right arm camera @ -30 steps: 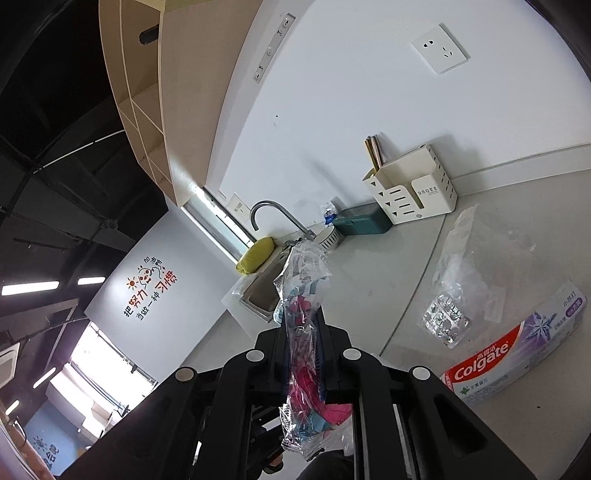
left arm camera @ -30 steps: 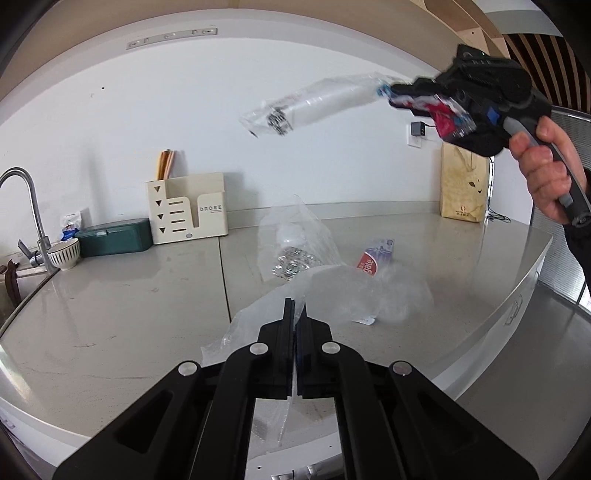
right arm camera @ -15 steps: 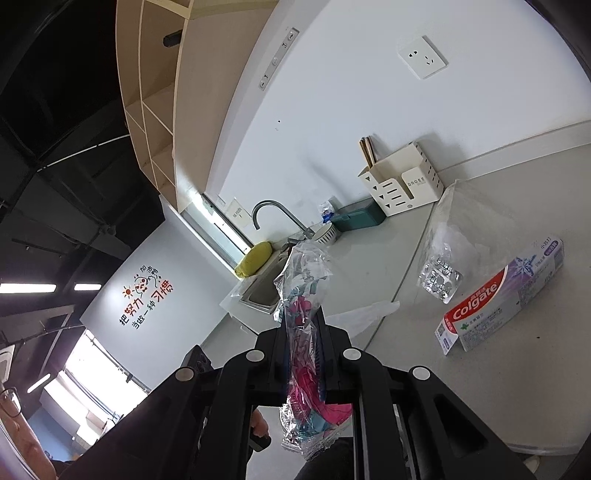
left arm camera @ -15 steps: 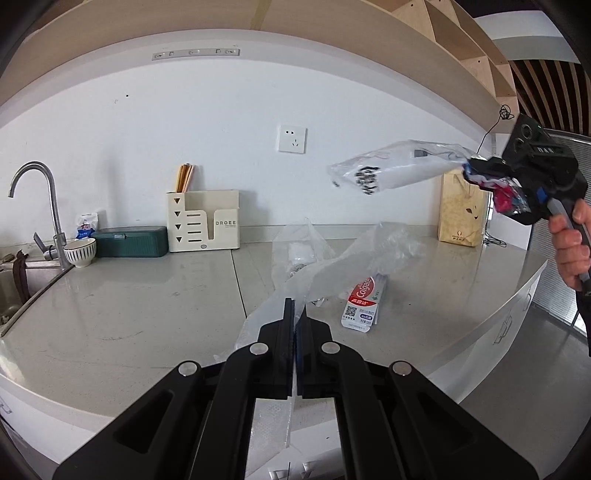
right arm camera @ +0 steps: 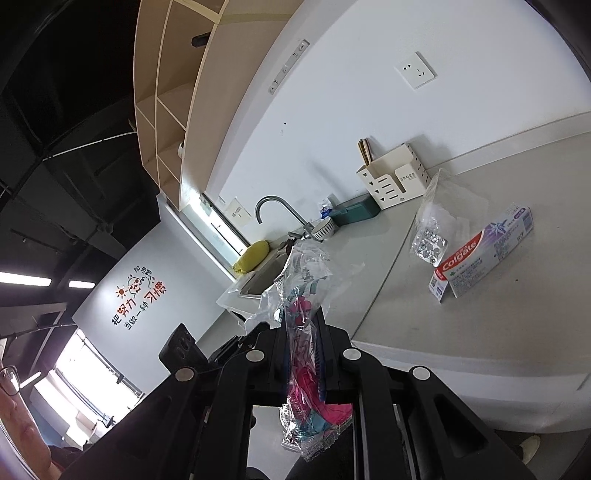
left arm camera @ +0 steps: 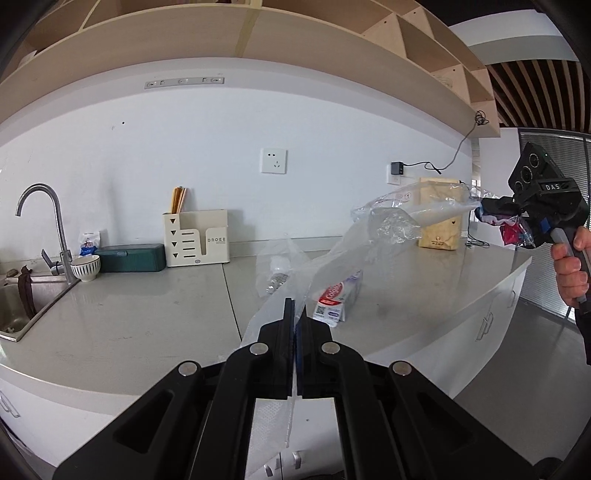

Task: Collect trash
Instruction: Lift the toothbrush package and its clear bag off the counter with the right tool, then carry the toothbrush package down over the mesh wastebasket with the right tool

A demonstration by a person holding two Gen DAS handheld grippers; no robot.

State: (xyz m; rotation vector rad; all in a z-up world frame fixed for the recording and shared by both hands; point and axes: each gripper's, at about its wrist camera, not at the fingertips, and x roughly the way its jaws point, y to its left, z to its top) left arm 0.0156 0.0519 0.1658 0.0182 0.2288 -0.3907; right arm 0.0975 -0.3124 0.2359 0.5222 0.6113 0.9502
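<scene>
My left gripper (left arm camera: 294, 314) is shut on the edge of a thin clear plastic bag (left arm camera: 354, 243), which stretches up and right over the counter. At the right of the left wrist view, a hand (left arm camera: 569, 266) holds my right gripper (left arm camera: 480, 212). It is shut on a crumpled clear wrapper with pink and teal print (right arm camera: 303, 299), which sticks out past its tips in the right wrist view. A Colgate toothpaste box (left arm camera: 338, 295) (right arm camera: 484, 251) lies on the grey counter (left arm camera: 147, 325). A clear pouch with a blister pack (right arm camera: 428, 240) lies beside the box.
A sink with a faucet (left arm camera: 55, 229) is at the counter's left end, with a bowl (left arm camera: 85, 267), a green box (left arm camera: 131, 257) and a cream utensil holder (left arm camera: 195, 238) along the wall. A brown paper bag (left arm camera: 441, 221) stands at the back right. Wooden shelves (left arm camera: 258, 33) hang overhead.
Both views have drawn back from the counter. The clear bag has lifted off the surface, uncovering the toothpaste box. The right gripper, still holding its wrapper, has moved right and lower in the left wrist view.
</scene>
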